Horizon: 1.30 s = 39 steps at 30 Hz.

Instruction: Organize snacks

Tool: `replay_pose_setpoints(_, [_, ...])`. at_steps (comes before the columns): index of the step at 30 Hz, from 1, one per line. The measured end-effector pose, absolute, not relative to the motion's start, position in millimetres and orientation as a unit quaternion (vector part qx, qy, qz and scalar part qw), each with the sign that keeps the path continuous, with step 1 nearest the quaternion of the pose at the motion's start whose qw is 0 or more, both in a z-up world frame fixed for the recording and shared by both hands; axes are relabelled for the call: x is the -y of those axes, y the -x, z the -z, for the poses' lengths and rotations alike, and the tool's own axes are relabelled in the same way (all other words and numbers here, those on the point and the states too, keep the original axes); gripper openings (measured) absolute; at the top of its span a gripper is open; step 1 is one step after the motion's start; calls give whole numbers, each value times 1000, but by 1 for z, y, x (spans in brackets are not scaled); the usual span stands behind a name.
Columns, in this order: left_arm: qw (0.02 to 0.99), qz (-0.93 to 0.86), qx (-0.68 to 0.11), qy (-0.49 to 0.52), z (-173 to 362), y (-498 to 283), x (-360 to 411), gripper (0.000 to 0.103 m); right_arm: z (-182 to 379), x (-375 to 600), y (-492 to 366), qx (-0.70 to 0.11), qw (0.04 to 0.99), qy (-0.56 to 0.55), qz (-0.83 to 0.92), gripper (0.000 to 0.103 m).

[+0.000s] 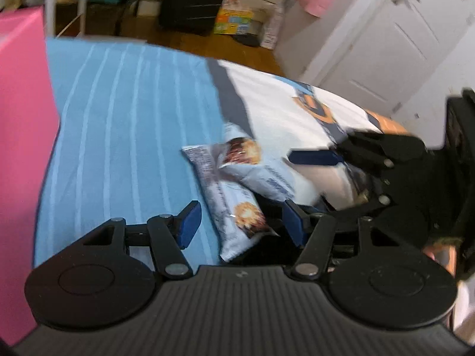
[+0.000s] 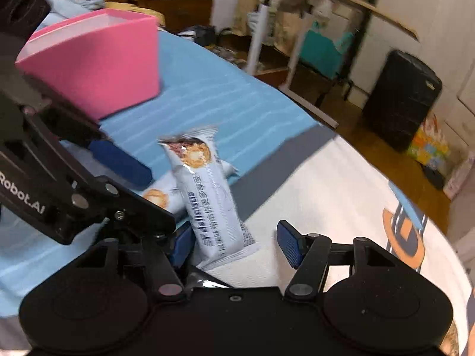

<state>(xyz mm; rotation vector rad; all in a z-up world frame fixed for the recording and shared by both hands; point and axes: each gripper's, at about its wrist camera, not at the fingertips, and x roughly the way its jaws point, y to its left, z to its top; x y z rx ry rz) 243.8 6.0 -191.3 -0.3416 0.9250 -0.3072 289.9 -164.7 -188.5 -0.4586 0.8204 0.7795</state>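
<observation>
Two pale blue snack packets with cookie pictures lie crossed on the bed. In the left wrist view one packet (image 1: 231, 204) lies between the open fingers of my left gripper (image 1: 242, 222), and the other packet (image 1: 258, 166) lies across it toward the right gripper (image 1: 299, 179), which is open around it. In the right wrist view the upper packet (image 2: 210, 195) lies between the open fingers of my right gripper (image 2: 234, 243), with the lower packet (image 2: 160, 197) under it. The left gripper (image 2: 118, 163) reaches in from the left. A pink bin (image 2: 98, 59) stands behind.
The bed has a blue striped sheet (image 1: 124, 124) and a white cloth with an orange logo (image 2: 341, 201). The pink bin (image 1: 23, 148) fills the left edge of the left wrist view. Beyond the bed are a black suitcase (image 2: 400, 101), shelves and a white door (image 1: 386, 44).
</observation>
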Motion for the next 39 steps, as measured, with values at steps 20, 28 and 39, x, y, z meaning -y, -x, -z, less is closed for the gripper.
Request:
replay_pose_setpoints(20, [870, 156, -445, 142, 179, -234, -4, 32, 160, 164, -275, -417, 837, 198, -294, 36])
replay_pose_setpoints(28, [871, 161, -445, 134, 159, -216, -8, 32, 149, 174, -270, -452, 848, 153, -231, 36])
replay_pose_setpoints(39, [854, 160, -485, 101, 142, -182, -10, 32, 124, 174, -225, -483, 843, 110, -212, 36])
